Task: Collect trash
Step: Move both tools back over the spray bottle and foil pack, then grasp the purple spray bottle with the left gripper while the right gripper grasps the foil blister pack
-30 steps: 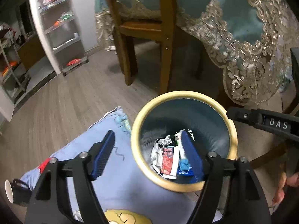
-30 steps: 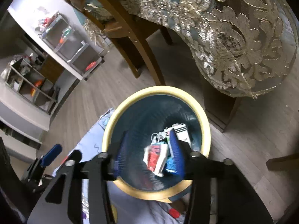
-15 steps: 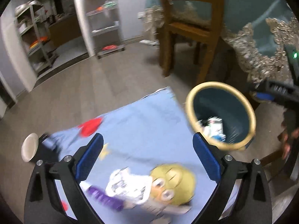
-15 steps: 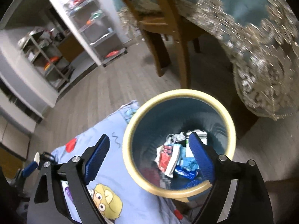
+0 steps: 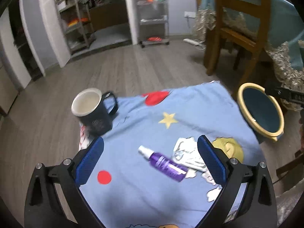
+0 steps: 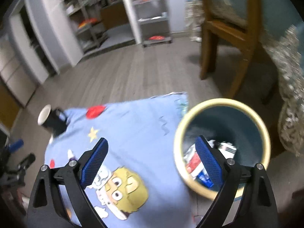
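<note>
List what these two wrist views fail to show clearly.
- Bin contents: left wrist view, hidden by its tilted wall.
- Crumpled white wrapper: left wrist view, partly behind the left claw's pad.
- Purple spray bottle: right wrist view, mostly behind the right claw's pad.
- Dark mug print: right wrist view, motion-blurred.
- Cartoon blanket: near end cut off by both frames' bottom edges.

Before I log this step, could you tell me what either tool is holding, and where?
Nothing: the left tool and right tool are both opening and empty.
</note>
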A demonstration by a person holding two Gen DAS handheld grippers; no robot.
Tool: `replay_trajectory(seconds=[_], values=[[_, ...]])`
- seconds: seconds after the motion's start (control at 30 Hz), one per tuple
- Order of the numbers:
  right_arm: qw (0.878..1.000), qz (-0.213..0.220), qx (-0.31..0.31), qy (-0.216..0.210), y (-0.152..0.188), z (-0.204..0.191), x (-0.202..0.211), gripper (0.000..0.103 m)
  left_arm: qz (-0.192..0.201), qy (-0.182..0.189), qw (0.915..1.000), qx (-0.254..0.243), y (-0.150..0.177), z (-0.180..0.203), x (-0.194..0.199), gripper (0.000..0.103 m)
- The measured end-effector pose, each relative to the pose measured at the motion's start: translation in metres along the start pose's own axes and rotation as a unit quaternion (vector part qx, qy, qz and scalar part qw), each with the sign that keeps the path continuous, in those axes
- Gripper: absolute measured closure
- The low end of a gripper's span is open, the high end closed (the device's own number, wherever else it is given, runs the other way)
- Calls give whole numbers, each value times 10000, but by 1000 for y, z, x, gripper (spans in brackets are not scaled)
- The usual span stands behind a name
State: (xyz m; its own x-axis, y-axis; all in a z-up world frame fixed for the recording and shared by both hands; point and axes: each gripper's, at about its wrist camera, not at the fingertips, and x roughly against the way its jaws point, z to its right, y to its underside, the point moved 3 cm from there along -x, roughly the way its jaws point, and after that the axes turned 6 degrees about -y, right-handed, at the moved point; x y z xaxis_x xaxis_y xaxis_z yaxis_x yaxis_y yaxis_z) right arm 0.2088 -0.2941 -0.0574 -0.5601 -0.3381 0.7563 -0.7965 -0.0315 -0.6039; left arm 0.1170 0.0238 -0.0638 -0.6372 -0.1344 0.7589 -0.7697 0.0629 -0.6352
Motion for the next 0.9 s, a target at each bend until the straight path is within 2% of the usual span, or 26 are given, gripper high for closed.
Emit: replay_trajectory(seconds=[0.13,0.23,0.47,0.57,0.63,0.7,0.77,0.8,0.87,0.9], values=[[9993,-127,89,-334,6,-37,-17,11,-370,2,9988,331,14,-9,-27,6],[9990,-174,-17,-420,7,-47,-26,11,-570,-108,9976,379,25,-9,-49,6],[9971,-735,179,-42,27,-41,-57,11,-918,-165,9956,119,38,15,-90,6],[9967,-805,81,12,31,-30,-58,11,-1102,-27,9935,289,42,21,-106,8],[9968,-793,14,19,30,-25,-57,11,-1247,97,9912,431,46,23,-114,14],[9968,-805,5,15,32,-24,-57,11,-1444,211,9881,489,52,27,-123,28],[9964,-851,57,-11,35,-28,-60,11,-1523,354,9862,537,56,30,-128,35],[9960,-886,86,-48,37,-31,-63,11,-1540,426,9854,587,57,29,-129,41],[9937,-1072,245,-205,45,-41,-72,11,-1600,689,9828,610,56,31,-131,53],[9916,-1202,372,-309,50,-48,-78,11,-1590,686,9838,462,55,32,-131,56]])
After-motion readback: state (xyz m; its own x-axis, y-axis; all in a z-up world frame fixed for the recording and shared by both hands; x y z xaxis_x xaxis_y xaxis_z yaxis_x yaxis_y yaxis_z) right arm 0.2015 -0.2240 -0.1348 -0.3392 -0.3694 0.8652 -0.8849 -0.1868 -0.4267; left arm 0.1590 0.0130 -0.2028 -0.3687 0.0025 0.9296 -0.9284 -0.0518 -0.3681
